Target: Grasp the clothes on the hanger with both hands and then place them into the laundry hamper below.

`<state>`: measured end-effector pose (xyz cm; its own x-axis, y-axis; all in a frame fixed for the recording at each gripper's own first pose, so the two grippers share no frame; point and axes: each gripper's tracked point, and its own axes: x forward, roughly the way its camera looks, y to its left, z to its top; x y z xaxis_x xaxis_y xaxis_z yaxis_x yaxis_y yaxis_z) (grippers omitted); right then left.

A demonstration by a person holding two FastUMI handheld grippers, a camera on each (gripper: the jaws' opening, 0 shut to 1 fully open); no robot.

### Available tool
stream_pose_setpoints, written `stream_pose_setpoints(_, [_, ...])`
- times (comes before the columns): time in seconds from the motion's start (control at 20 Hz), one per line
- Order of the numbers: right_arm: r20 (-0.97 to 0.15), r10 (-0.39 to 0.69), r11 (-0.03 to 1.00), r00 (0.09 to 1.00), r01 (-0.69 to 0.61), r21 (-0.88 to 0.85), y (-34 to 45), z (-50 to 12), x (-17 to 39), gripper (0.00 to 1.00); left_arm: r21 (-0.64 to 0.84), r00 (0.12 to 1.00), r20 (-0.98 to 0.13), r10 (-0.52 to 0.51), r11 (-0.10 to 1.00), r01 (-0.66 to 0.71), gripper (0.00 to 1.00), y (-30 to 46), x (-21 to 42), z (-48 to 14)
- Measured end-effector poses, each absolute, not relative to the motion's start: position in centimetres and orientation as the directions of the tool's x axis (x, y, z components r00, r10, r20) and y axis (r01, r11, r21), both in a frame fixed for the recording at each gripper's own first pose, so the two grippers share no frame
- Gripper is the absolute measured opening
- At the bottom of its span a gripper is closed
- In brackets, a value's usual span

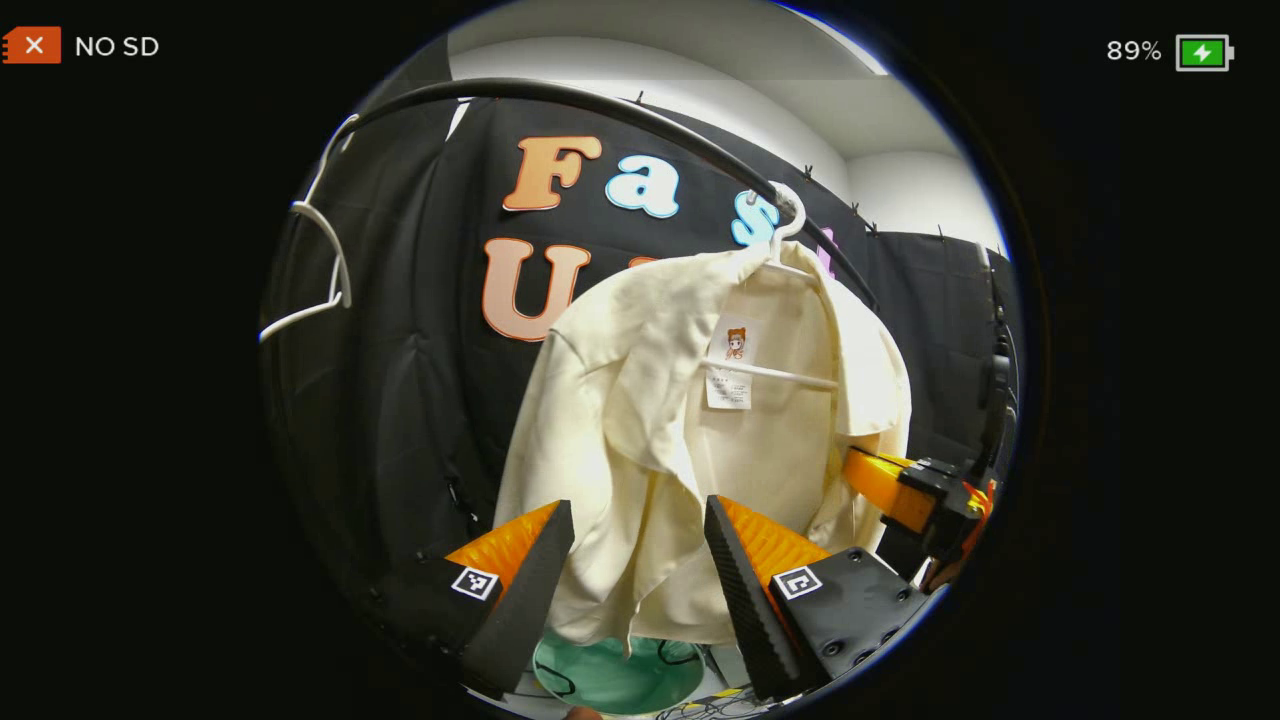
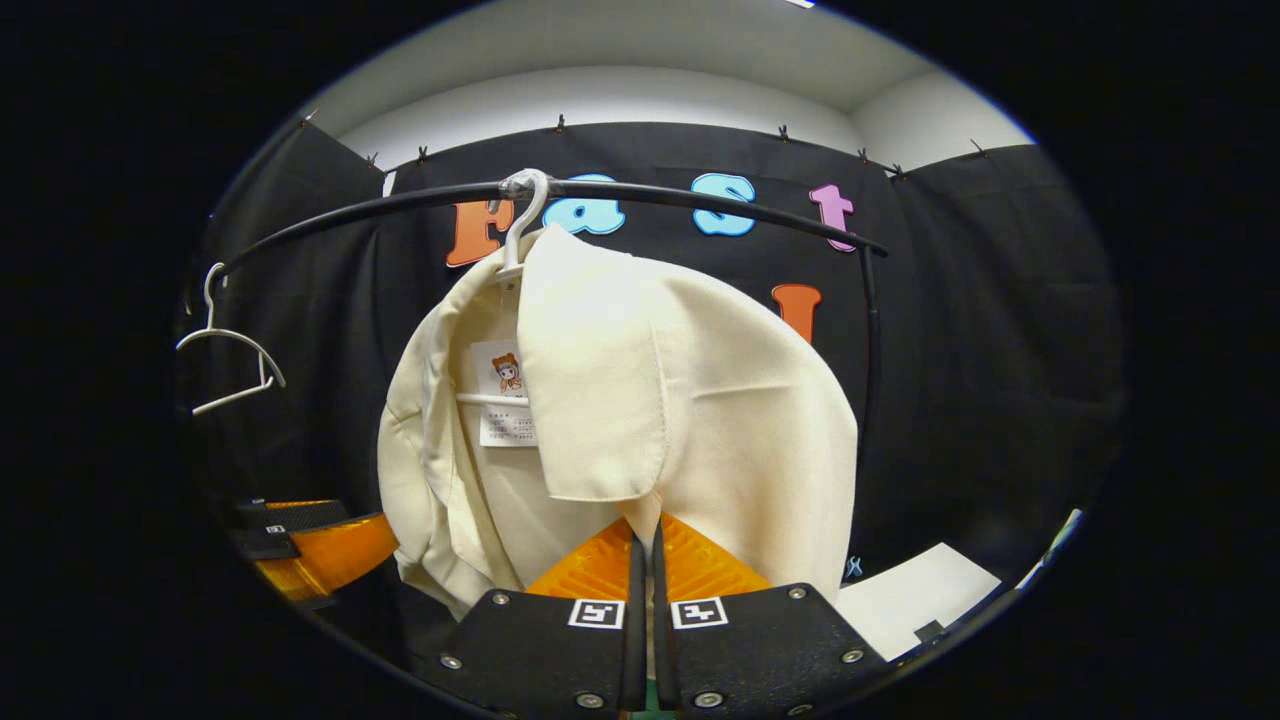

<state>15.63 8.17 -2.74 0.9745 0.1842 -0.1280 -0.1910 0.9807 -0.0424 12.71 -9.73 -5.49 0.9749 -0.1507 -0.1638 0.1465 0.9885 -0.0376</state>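
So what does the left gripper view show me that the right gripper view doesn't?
Left gripper view: the green hamper below the cream shirt, and the left claw open, a finger on either side of the shirt's lower part. Right gripper view: a white sheet at lower right, and the right claw shut, seemingly pinching the shirt's front edge. Shared: the shirt on its white hanger, the black rail and a spare hanger.
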Motion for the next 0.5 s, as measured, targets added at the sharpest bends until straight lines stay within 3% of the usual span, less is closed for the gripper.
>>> stream_pose_setpoints(0.5, [-0.124,0.187,0.979,0.974,-0.195,-0.057,7.1,-1.8,15.4,0.03,-0.001,0.966,-0.221,-0.132,0.991,0.135,0.81,-11.0,19.8,-8.5])
